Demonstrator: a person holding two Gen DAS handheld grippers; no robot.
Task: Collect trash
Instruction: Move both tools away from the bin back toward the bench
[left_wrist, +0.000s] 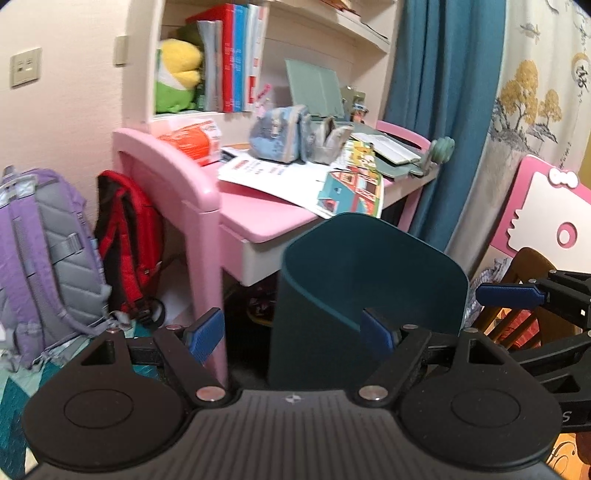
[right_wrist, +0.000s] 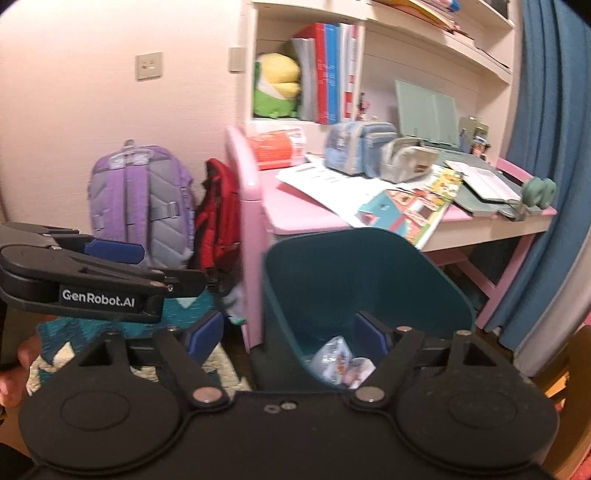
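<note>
Plainly, the left gripper (left_wrist: 291, 334) has its blue fingers (left_wrist: 205, 332) spread wide with nothing between the pads, and the right gripper (right_wrist: 290, 338) stands the same way — fingers (right_wrist: 207, 334) parted and empty. Both hang just over a dark teal trash bin (right_wrist: 354, 273) that stands on the floor against the front edge of the pink counter (left_wrist: 255, 218). In the right wrist view the bin's mouth faces the camera, and crumpled clear wrappers (right_wrist: 340, 360) lie at its bottom, partly hidden by the right finger. In that view the left gripper shows at the left edge, apart from the bin. Papers and a colourful booklet (right_wrist: 410, 210) overhang the counter just above the bin's rim. Left of the counter, a purple backpack (right_wrist: 142, 206) and a red bag (right_wrist: 218, 221) lean by the wall.
</note>
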